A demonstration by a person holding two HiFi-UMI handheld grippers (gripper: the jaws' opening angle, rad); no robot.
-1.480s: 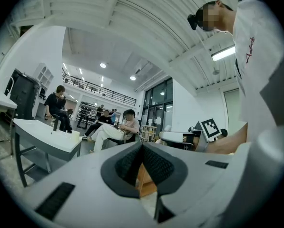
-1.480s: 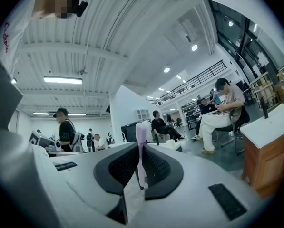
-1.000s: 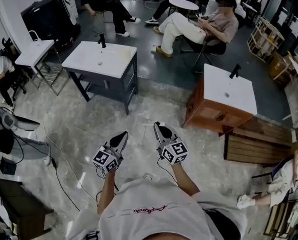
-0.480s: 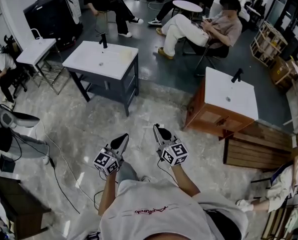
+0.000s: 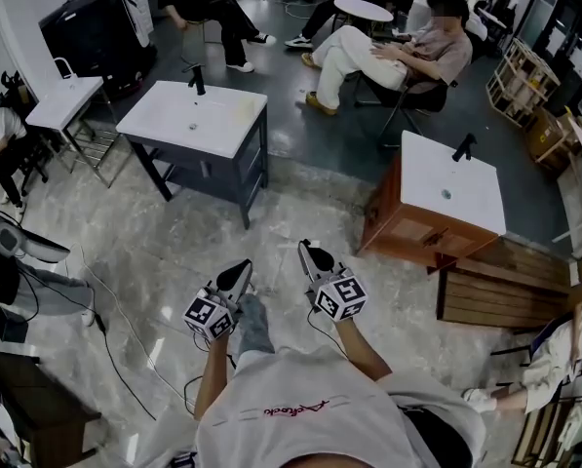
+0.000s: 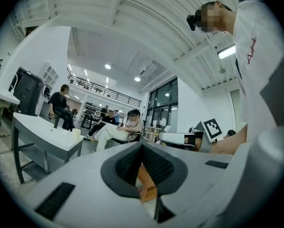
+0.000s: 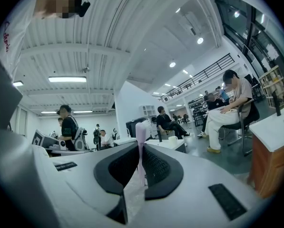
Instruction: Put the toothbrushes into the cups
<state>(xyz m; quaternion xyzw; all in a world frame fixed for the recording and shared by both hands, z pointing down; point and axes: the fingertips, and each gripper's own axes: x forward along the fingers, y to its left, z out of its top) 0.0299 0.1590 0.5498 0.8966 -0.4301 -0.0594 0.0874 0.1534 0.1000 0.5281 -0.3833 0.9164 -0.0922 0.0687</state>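
My right gripper (image 7: 141, 167) is shut on a pale pink toothbrush (image 7: 141, 137), which stands upright between the pads with its head above the jaws. In the head view this gripper (image 5: 310, 255) is held level in front of the person, over the marble floor. My left gripper (image 5: 240, 272) is beside it; its jaws (image 6: 142, 148) are shut and I see nothing between them. A small white cup (image 6: 75, 131) stands on the grey sink table (image 6: 46, 136) ahead at the left. The right gripper view shows the cup (image 7: 172, 139) beyond the jaws.
The grey sink table (image 5: 193, 117) with a black tap stands ahead, and a wooden sink cabinet (image 5: 446, 188) is at the right. Wooden pallets (image 5: 495, 291) lie beyond it. Seated people (image 5: 398, 52) are further back. Cables (image 5: 125, 330) run over the floor at the left.
The person has stepped forward, and a leg now shows between the grippers. Both grippers stay shut, the right one still on the toothbrush.
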